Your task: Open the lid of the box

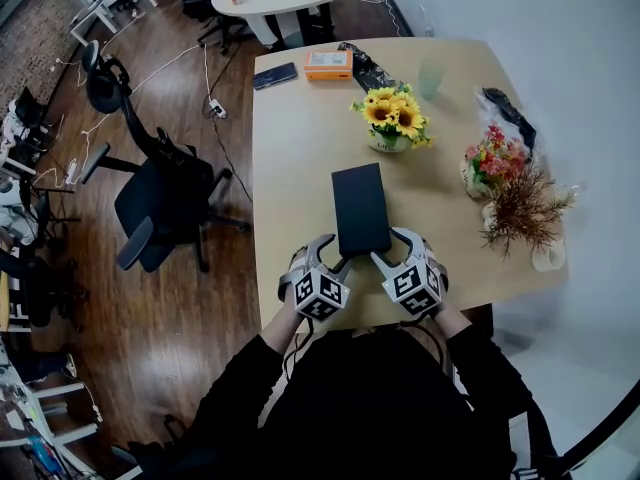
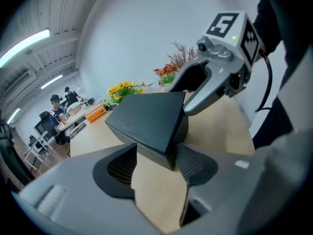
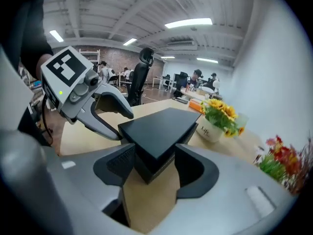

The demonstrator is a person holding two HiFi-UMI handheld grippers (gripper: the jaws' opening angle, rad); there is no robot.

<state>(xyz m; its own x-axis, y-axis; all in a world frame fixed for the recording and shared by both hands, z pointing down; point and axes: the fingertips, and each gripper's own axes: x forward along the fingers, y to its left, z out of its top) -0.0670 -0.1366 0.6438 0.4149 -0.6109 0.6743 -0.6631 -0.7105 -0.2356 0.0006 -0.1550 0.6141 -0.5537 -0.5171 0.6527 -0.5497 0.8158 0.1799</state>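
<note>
A flat black box [image 1: 360, 208] lies lengthwise on the light wooden table [image 1: 300, 158], its near end toward me. My left gripper [image 1: 335, 251] sits at the near left corner. In the left gripper view that corner of the box [image 2: 146, 119] is wedged between its pads [image 2: 193, 165], so my left gripper [image 2: 156, 165] is shut on it. My right gripper [image 1: 390, 248] takes the near right corner. In the right gripper view its jaws [image 3: 154, 168] close on the black box [image 3: 156, 124], and the lid overhangs the lower part there. Each gripper shows in the other's view.
A sunflower pot [image 1: 395, 118] stands just beyond the box. Red flowers [image 1: 490, 158] and a dried bouquet [image 1: 520, 208] are on the right. An orange box [image 1: 328, 63], a phone [image 1: 275, 75] and a cup [image 1: 430, 78] lie at the far end. An office chair [image 1: 160, 203] stands left.
</note>
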